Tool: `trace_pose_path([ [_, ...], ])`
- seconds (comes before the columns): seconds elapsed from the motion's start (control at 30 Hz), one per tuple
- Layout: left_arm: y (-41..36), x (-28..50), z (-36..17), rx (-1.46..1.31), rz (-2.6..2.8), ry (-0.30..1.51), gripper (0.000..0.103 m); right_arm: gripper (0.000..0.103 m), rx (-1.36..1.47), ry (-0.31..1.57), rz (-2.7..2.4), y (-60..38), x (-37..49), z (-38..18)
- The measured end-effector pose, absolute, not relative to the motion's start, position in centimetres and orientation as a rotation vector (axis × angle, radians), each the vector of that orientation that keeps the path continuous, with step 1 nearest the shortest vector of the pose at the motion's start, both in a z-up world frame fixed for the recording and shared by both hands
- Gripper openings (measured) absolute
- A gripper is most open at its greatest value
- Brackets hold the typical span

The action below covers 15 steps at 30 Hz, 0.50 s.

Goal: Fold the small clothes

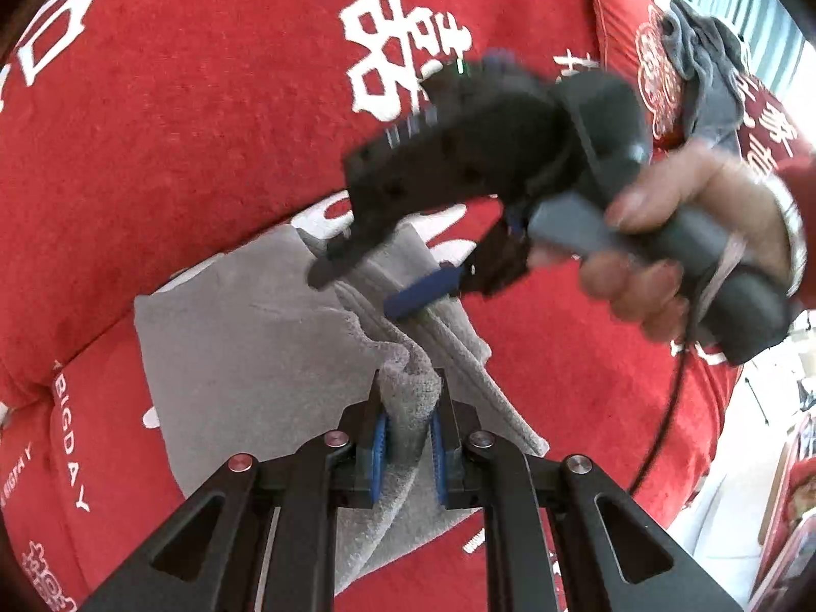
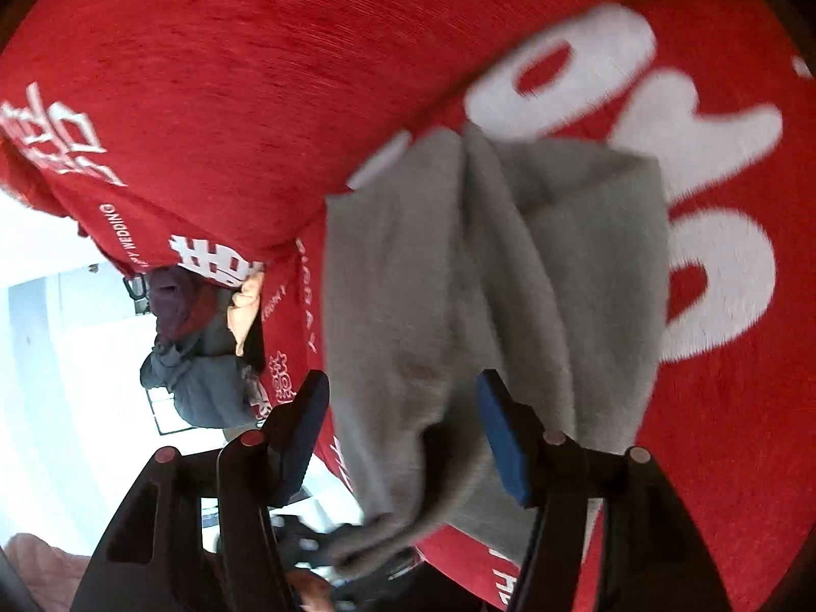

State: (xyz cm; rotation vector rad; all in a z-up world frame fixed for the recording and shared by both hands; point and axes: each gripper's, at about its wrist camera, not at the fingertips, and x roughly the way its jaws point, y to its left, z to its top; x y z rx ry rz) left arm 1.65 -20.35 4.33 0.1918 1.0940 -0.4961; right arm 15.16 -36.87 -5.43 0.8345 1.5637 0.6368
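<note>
A small grey garment [image 1: 245, 352] lies on a red cover with white lettering [image 1: 214, 117]. My left gripper [image 1: 409, 426] is shut on a bunched fold of its near edge, between the blue pads. My right gripper [image 1: 357, 288], held in a hand, hovers open over the garment's far folded edge, one blue fingertip [image 1: 423, 293] touching the cloth. In the right wrist view the same grey garment [image 2: 459, 280] drapes between the open right gripper [image 2: 403, 408], whose jaws stand wide apart on either side of it.
A dark grey crumpled cloth [image 1: 709, 71] rests on a red cushion [image 1: 637, 51] at the far right. More dark clothes [image 2: 204, 357] are heaped beyond the cover's edge in the right wrist view. A black cable [image 1: 663, 433] hangs from the right gripper's handle.
</note>
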Motion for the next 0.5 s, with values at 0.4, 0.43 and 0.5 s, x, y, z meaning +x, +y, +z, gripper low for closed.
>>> trace_pose_path([
  [0.4,-20.3,1.9,5.6,0.192,-0.521,1.100,0.015,0.013,0.926,1.457,0.750,-30.9,17.8,-6.2],
  [0.43,-20.4,2.0,6.0,0.178,-0.529,1.100,0.015,0.013,0.896,1.407,0.796,-30.6,17.6,-4.7],
  [0.5,-21.1,2.1,6.4,0.163,-0.557,1.098,0.015,0.013,0.888,1.357,0.850,-30.9,17.1,-2.5],
])
